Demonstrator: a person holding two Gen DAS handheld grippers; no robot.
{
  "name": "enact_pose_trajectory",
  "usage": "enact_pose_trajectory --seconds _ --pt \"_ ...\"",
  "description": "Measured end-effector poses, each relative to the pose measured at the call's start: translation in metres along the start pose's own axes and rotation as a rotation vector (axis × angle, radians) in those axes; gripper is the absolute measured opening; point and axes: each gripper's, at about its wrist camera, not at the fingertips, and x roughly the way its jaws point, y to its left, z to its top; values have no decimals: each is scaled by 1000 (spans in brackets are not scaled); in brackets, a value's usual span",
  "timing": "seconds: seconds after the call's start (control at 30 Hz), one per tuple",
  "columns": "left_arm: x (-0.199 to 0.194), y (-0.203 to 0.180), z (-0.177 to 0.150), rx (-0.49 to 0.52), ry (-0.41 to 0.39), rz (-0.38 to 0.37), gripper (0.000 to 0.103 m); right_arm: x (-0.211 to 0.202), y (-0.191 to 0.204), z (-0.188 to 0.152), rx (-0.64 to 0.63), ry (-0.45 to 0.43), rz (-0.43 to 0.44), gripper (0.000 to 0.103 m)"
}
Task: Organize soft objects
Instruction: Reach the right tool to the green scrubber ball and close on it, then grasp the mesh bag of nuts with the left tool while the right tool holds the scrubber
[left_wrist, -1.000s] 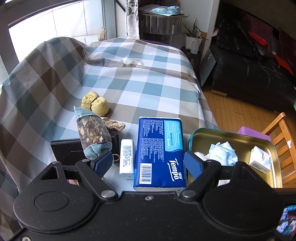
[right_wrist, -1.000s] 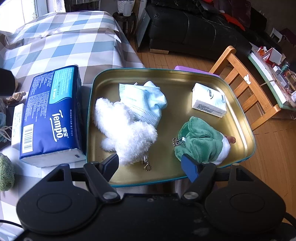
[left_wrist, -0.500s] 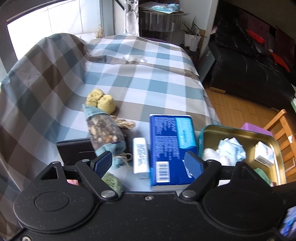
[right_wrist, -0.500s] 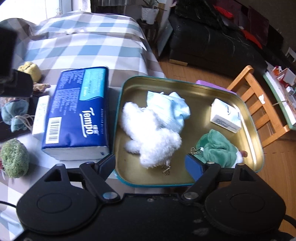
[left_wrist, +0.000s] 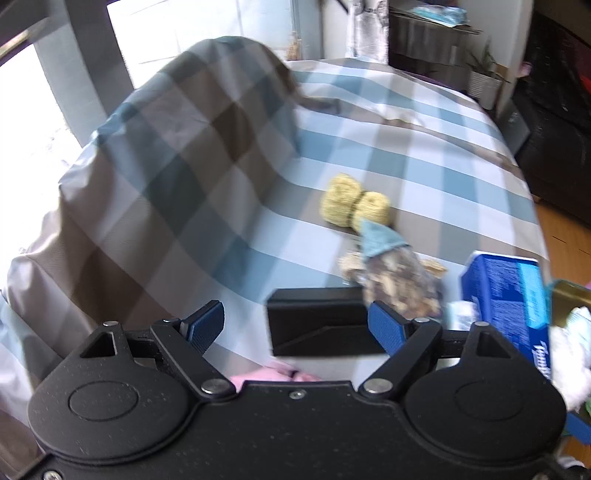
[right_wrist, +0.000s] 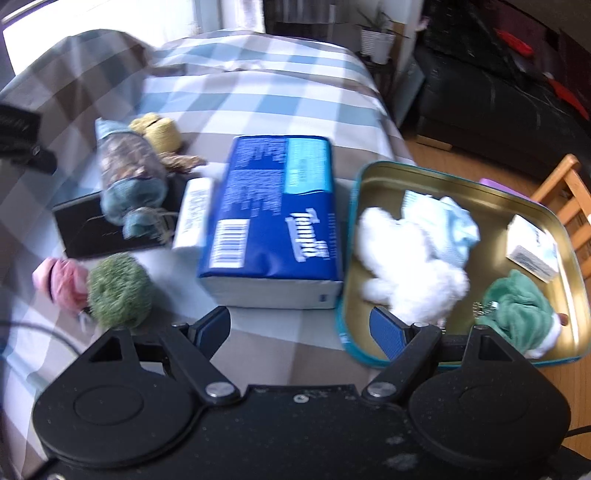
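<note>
We find the soft objects divided between two places. Inside the gold-coloured metal tray with a teal rim (right_wrist: 461, 181), at the right edge of the table, lie a fluffy white plush toy (right_wrist: 402, 266), a pale blue face mask (right_wrist: 448, 225) touching it, a green plush toy with a small chain (right_wrist: 517, 310) and a small white carton (right_wrist: 532, 247).

Just left of the tray rests a blue Tempo tissue pack (right_wrist: 273, 218), with a small white packet (right_wrist: 194, 212) against its left side. Further left, a clear pouch of dried pieces with blue-green cloth ends (right_wrist: 129, 177) lies across a flat black box (right_wrist: 96, 229). A yellow knitted ball pair (left_wrist: 354, 205) sits beyond the pouch. A round green fuzzy ball (right_wrist: 118, 291) and a pink soft item (right_wrist: 61, 278) touch each other in front of the black box. All stand on a blue, grey and brown checked tablecloth (left_wrist: 184, 166).

We record the left gripper (left_wrist: 295, 325) spread wide and holding nothing, above the black box and pink item. The right gripper (right_wrist: 301, 326) is likewise spread and empty, near the tissue pack and the tray's near corner. Both views are motion-blurred.
</note>
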Motion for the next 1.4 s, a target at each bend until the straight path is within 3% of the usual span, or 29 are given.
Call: enact_pose_trajectory --seconds 0.33,0.43,0.6,0.8,1.17,1.27,1.33,1.4 --pt "36 32 -2 26 94 45 81 -1 68 -14 -113 -43 155 82" --pt "42 34 1 61 88 55 81 3 81 -14 -111 -54 150 87" --pt "54 41 5 46 142 -7 81 8 92 -10 -91 -66 180 87" --pt "57 40 6 66 150 -23 80 21 102 1 -62 -56 224 86" --pt "58 48 11 49 161 -43 80 52 128 10 -78 -13 213 85" --pt "58 46 11 60 161 -44 80 60 130 10 -74 8 222 77" --pt "57 44 10 66 160 -50 80 62 128 8 -64 16 221 62" --pt "57 43 9 71 160 -55 80 62 124 8 -58 25 229 60"
